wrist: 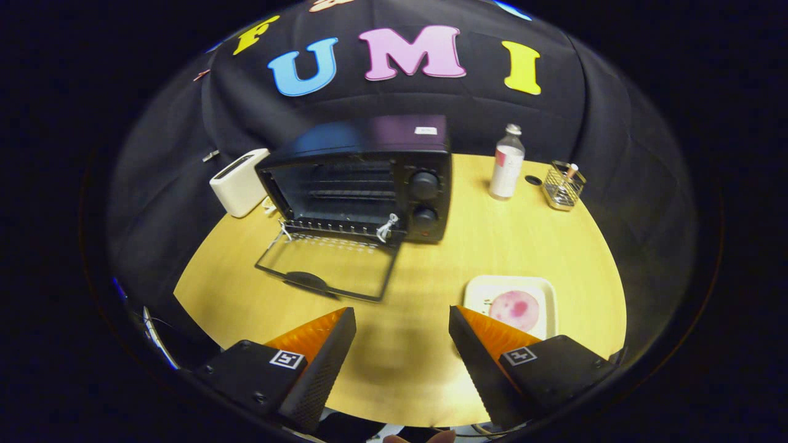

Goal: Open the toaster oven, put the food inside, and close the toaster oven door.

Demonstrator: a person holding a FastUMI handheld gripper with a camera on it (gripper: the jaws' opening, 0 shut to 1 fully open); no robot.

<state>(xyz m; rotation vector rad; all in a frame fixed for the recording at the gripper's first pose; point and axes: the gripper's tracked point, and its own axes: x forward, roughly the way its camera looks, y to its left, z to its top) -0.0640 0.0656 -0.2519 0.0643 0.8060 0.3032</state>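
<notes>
The gripper (pixel 402 335) has its jaws wide open and holds nothing. It hangs over the bare desk (pixel 431 258). The food (pixel 516 309), a round pink slice, lies flat on a white tray (pixel 477 289) just ahead of the right finger, so the next reach goes that way, I think. Being round, it has no long side. Farther off to the left, the toaster oven (pixel 363 178) faces the jaws, its door (pixel 329 271) folded down flat on the desk.

Probably a staged booth: cloth-draped wall (pixel 184 160), tabletop (pixel 468 246) kitchen props.
</notes>
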